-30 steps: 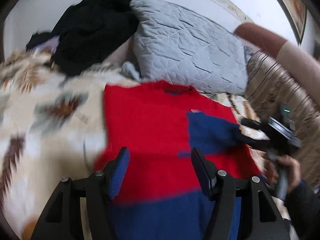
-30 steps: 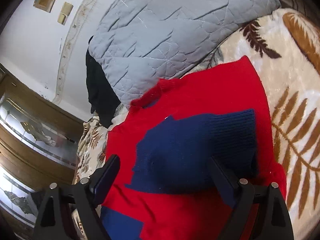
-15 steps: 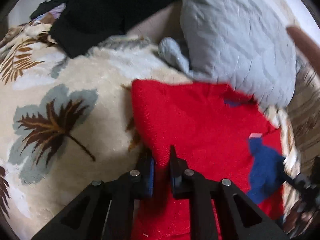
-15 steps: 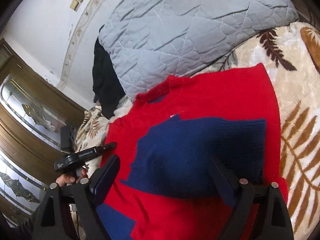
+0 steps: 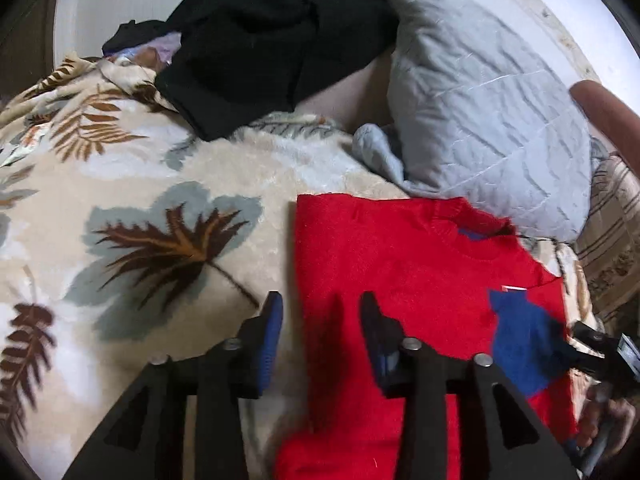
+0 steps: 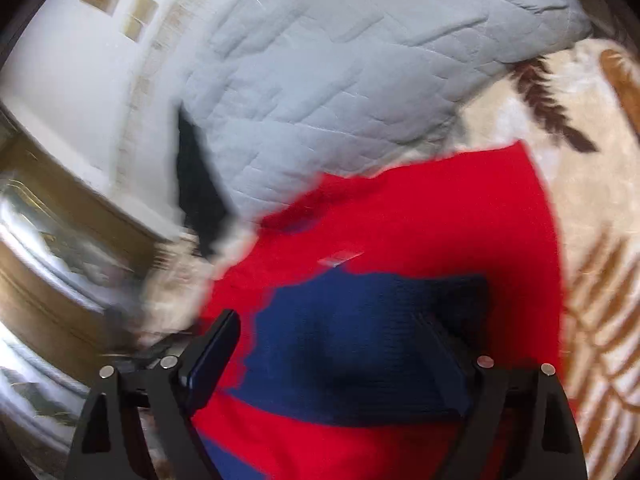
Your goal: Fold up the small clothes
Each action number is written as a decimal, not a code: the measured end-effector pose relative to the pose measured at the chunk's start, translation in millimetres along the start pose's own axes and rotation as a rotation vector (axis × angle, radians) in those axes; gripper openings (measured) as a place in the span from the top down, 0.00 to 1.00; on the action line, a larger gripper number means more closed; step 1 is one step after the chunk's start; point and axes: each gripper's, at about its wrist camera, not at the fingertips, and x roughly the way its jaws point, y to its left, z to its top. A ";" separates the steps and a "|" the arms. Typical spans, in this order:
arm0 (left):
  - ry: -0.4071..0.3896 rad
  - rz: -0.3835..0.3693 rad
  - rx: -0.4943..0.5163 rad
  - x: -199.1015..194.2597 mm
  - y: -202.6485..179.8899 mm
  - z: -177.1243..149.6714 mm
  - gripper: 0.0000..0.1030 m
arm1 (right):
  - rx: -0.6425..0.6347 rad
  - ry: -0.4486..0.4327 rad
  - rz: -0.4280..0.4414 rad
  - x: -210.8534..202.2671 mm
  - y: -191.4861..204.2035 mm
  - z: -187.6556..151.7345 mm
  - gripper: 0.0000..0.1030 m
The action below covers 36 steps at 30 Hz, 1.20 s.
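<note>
A small red sweater [image 5: 400, 288] lies flat on a leaf-patterned blanket [image 5: 132, 208], with a navy sleeve [image 5: 520, 336] folded over its front. My left gripper [image 5: 320, 332] is open and empty, its fingers straddling the sweater's left edge. The right wrist view is blurred; it shows the sweater [image 6: 440, 216] and the navy sleeve [image 6: 360, 340] close below. My right gripper [image 6: 332, 356] is open, with the sleeve between its fingers. It also shows in the left wrist view [image 5: 600, 352] at the sweater's right side.
A grey quilted pillow [image 5: 488, 112] lies just behind the sweater's collar. A pile of black clothes [image 5: 272, 40] sits at the back left by the white wall. A striped cover [image 5: 612, 240] lies at the right.
My left gripper was shut at the sweater's left edge half a second ago and has opened and drawn back. My right gripper stays open over the navy sleeve, and its view has become blurred.
</note>
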 end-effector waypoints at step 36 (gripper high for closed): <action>0.134 -0.154 0.005 -198.9 10.7 -241.7 0.29 | 0.146 -0.004 0.012 -232.5 -24.2 -260.3 0.12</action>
